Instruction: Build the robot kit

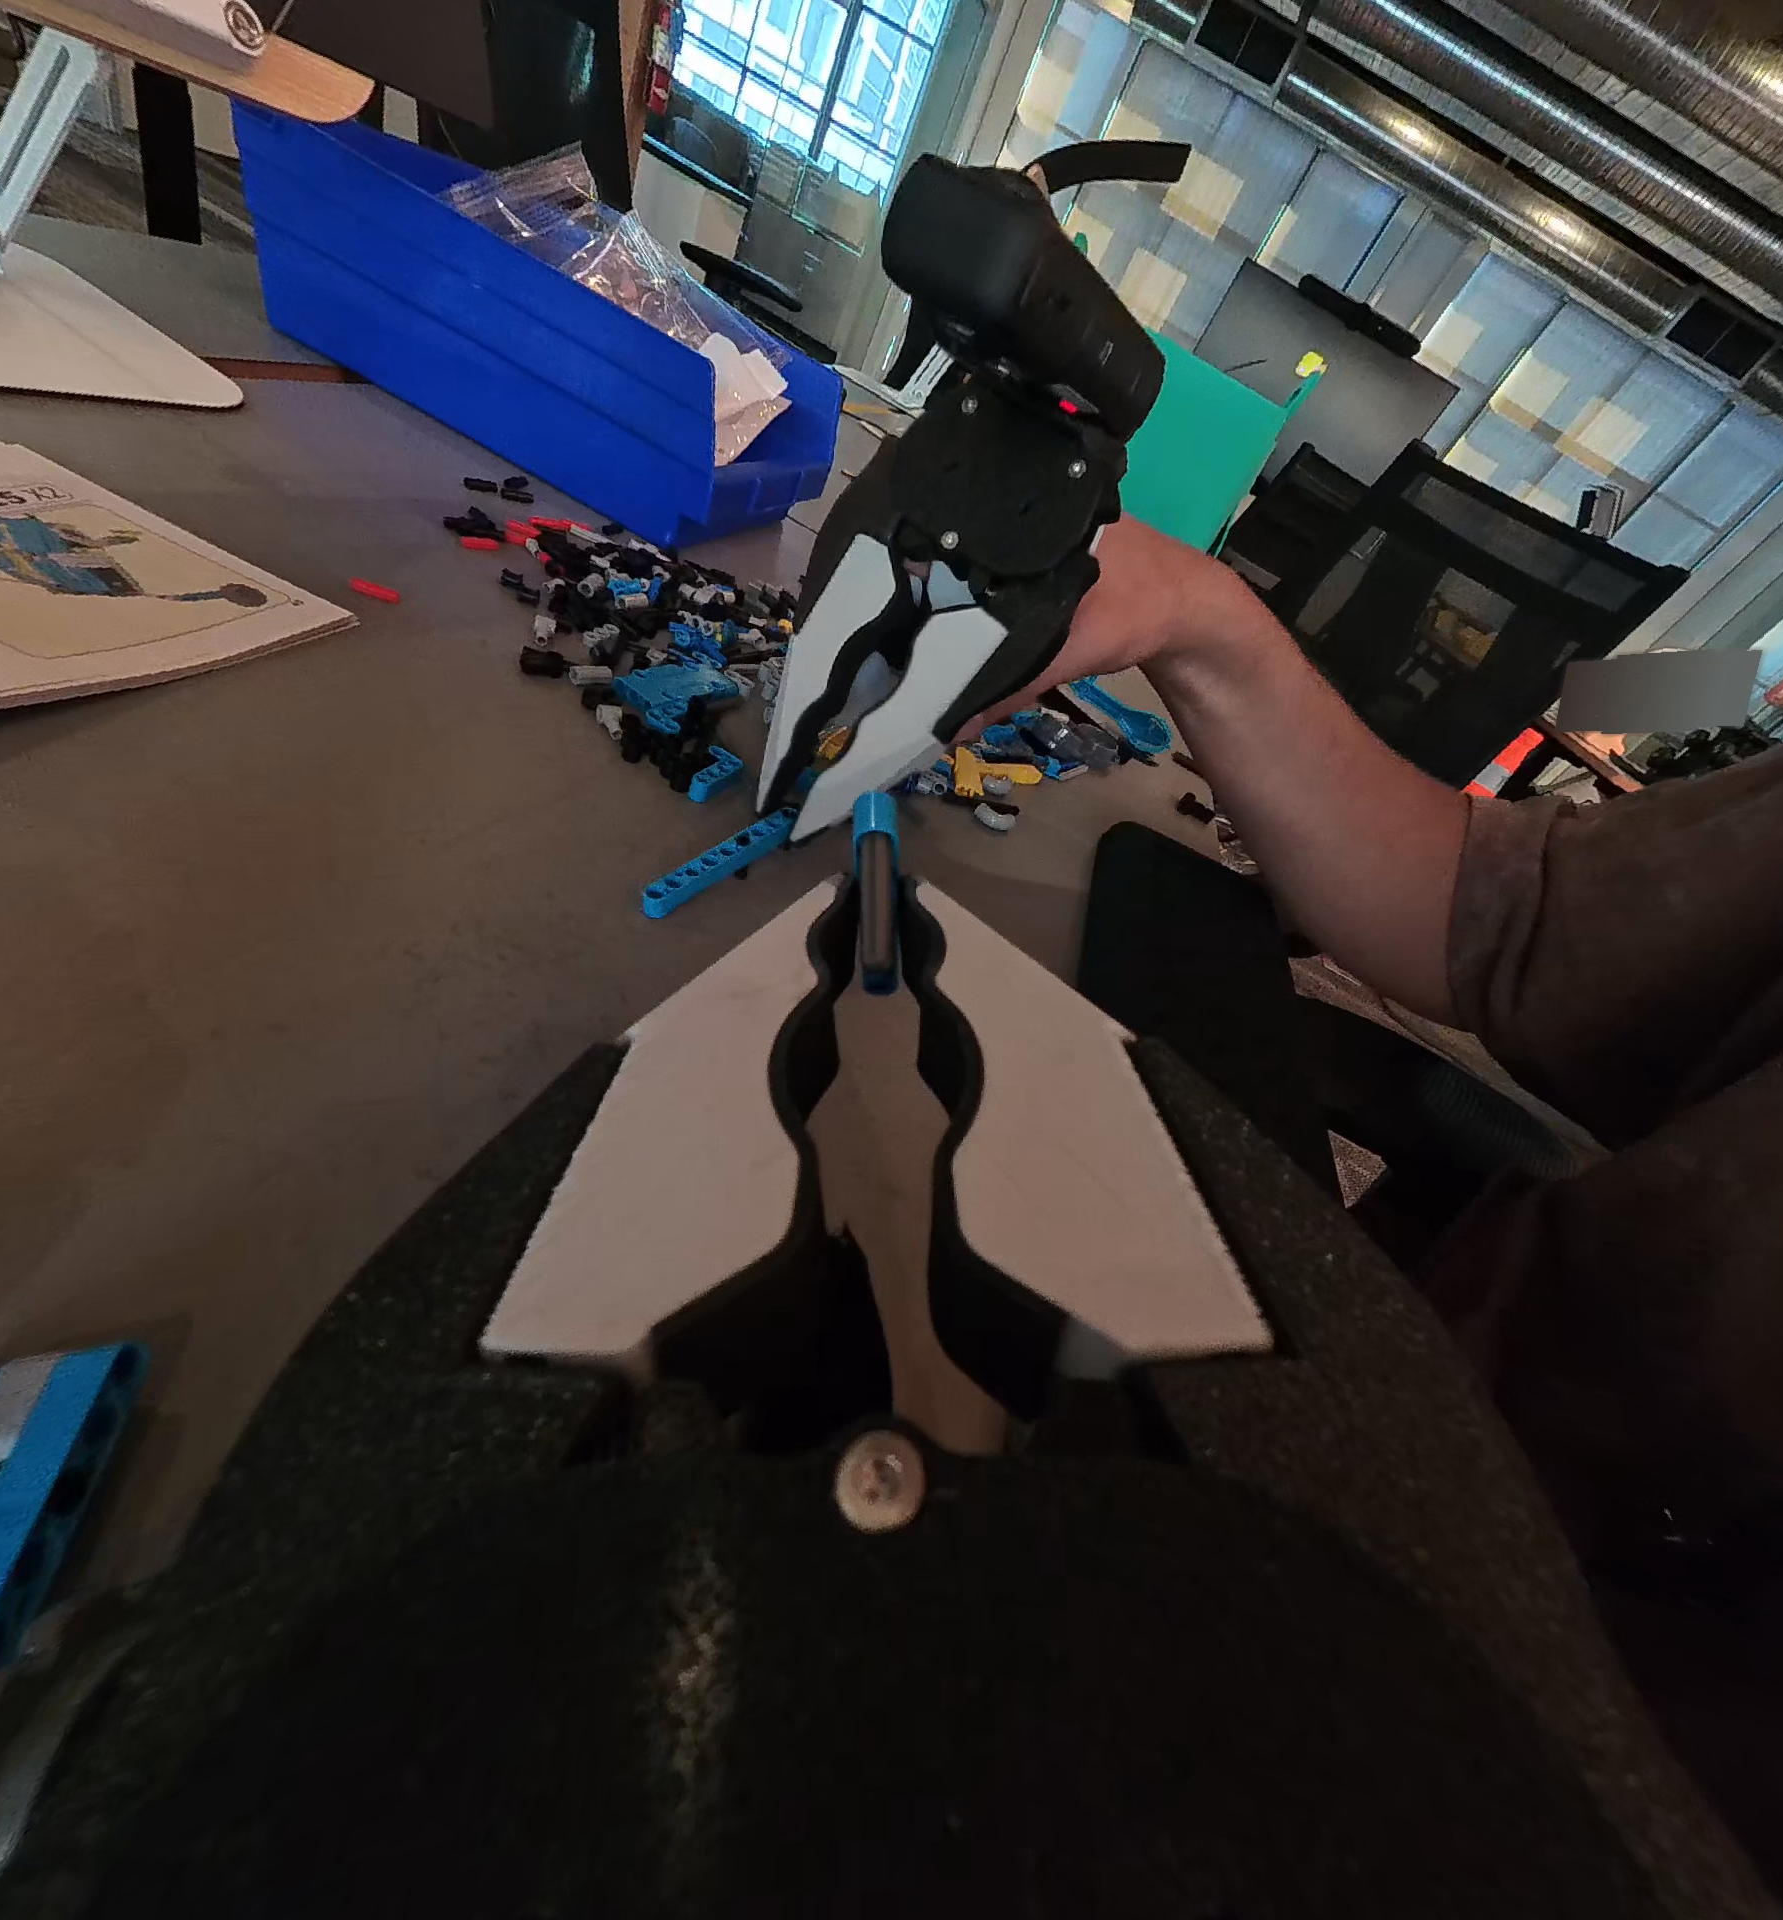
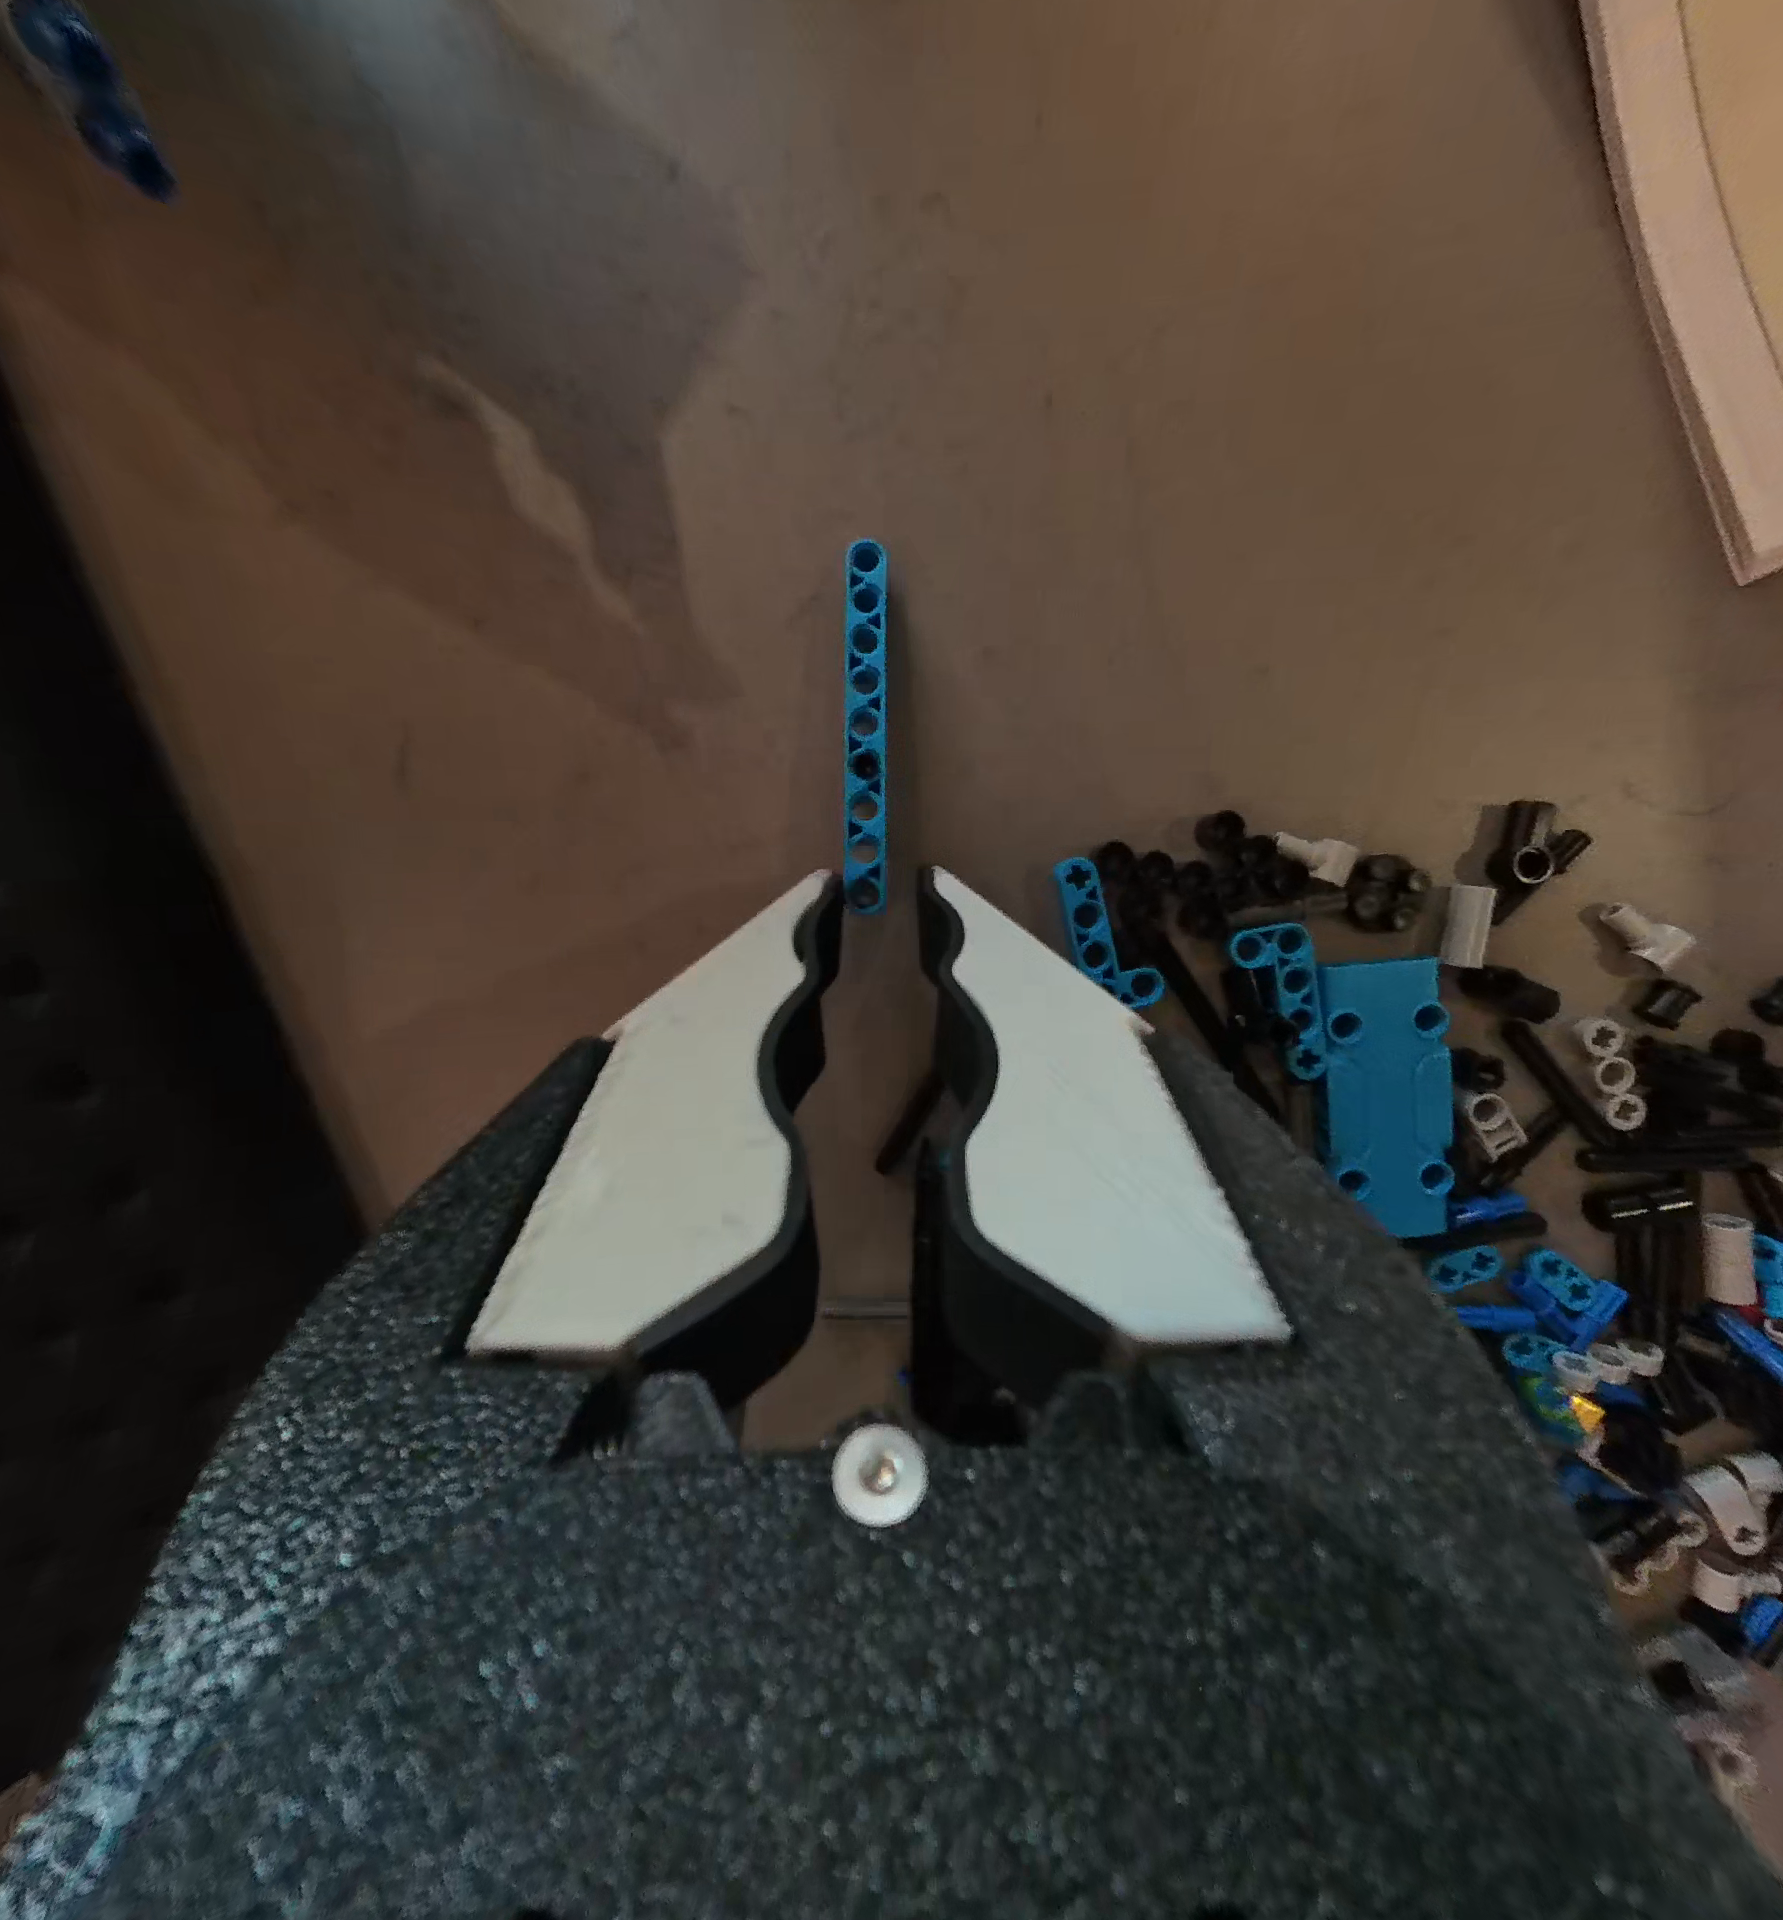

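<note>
My left gripper is shut on a small piece, a black pin with blue ends, held above the grey table. My right gripper, held by a hand, points down at the table just beyond it. In the right wrist view my right gripper is slightly open. The near end of a long blue beam with holes lies between its tips, against the left fingertip. The beam lies flat on the table and also shows in the left wrist view.
A pile of small black, grey and blue parts lies behind the beam, and right of it in the right wrist view. A blue bin with plastic bags stands behind. An instruction booklet lies left. A blue assembly sits at lower left. There is about 15 cm between the tips of the two grippers.
</note>
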The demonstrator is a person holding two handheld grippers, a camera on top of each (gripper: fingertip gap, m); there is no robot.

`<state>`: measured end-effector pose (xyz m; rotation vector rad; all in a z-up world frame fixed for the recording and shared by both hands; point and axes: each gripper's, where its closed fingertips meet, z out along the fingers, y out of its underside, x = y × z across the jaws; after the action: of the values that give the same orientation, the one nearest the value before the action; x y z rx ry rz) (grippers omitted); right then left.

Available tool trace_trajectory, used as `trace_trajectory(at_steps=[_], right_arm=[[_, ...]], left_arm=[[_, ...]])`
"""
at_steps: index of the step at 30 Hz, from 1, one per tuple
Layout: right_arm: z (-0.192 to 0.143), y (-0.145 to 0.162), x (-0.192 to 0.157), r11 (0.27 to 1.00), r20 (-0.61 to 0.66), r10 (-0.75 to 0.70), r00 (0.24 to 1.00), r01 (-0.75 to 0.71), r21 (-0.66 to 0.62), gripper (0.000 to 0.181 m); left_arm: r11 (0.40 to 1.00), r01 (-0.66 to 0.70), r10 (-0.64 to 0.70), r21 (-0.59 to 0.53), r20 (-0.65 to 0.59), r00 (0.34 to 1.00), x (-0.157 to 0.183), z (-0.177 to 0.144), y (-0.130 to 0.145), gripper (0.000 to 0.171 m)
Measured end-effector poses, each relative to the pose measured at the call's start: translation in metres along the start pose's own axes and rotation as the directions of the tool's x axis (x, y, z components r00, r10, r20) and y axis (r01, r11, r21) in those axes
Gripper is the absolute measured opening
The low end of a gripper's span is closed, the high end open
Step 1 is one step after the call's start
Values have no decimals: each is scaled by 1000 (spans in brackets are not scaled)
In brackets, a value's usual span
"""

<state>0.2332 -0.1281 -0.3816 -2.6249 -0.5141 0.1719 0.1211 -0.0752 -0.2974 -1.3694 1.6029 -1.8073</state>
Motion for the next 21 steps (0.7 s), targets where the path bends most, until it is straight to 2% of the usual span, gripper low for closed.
trace_trajectory(at_steps=[1,5,7,8,9,10,11,12,14,16,21], right_arm=[[1,0,1,1000,-9,-13,1000,13,-10,10],[-1,-8,-2,1000,17,-6,1000,6,1,8],[-14,-36,-4,986,29,-1,1000,-4,166,8],[-26,-56,-8,957,66,23,998,-41,289,8],[-41,-82,-14,891,137,59,989,-114,439,7],[-60,-107,-24,786,266,79,961,-224,577,7],[-77,-127,-39,674,431,61,900,-355,648,6],[-86,-139,-54,605,566,19,824,-460,650,6],[-86,-153,-72,532,681,-32,731,-564,631,6],[-77,-159,-85,539,708,-38,705,-582,609,7],[-64,-165,-98,587,657,-22,753,-523,618,8]], left_arm=[[1000,0,0,0,0,1000,0,0,0,7],[1000,3,-3,7,-4,1000,0,-1,-1,7],[999,19,-19,27,-28,999,3,-3,-5,7],[998,36,-34,48,-47,998,4,-5,-8,7],[995,58,-53,75,-68,996,6,-7,-13,7],[991,91,-81,101,-97,992,7,-11,-18,7],[983,131,-114,125,-132,985,8,-14,-23,6],[974,171,-146,148,-166,975,9,-17,-28,6],[952,237,-191,194,-229,955,11,-25,-38,6],[939,268,-207,215,-270,941,14,-30,-43,6],[947,229,-170,223,-256,952,16,-30,-43,6]])
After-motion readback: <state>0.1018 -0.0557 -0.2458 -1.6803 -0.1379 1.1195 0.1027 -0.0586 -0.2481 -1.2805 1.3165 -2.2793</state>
